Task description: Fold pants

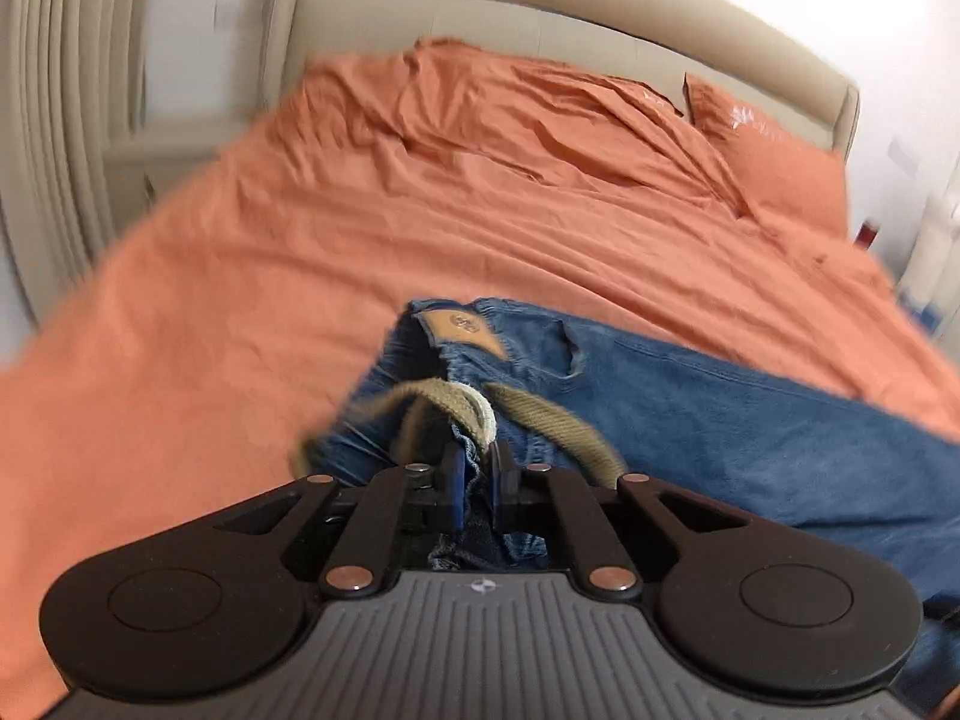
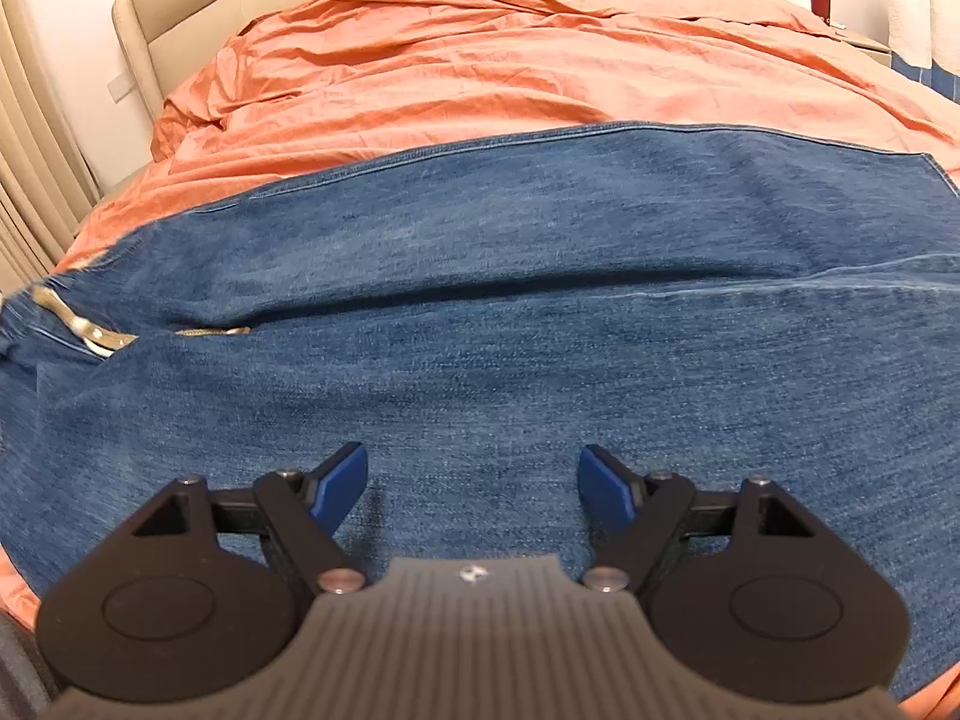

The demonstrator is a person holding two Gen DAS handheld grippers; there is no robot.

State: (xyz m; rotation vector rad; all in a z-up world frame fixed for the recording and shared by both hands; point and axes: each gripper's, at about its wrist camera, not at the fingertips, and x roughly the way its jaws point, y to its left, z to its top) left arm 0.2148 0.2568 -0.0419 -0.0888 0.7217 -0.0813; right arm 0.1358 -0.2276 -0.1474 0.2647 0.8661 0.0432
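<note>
Blue denim pants (image 2: 510,276) lie spread across the orange bedspread (image 2: 480,60), waist to the left, legs running right. In the left wrist view the pants (image 1: 720,420) show their waistband with a tan leather patch (image 1: 462,327) and an olive webbing belt (image 1: 540,414). My left gripper (image 1: 476,468) is shut on the waistband denim, pinched between its blue pads. My right gripper (image 2: 474,480) is open and empty, hovering just above the middle of the pants. The belt (image 2: 78,324) shows at far left in the right wrist view.
The beige padded headboard (image 1: 540,6) stands behind the rumpled duvet. An orange pillow (image 1: 780,168) lies at the back right. Beige curtains (image 1: 54,120) hang at left. A nightstand with a dark red cup (image 2: 821,0) stands at the far right.
</note>
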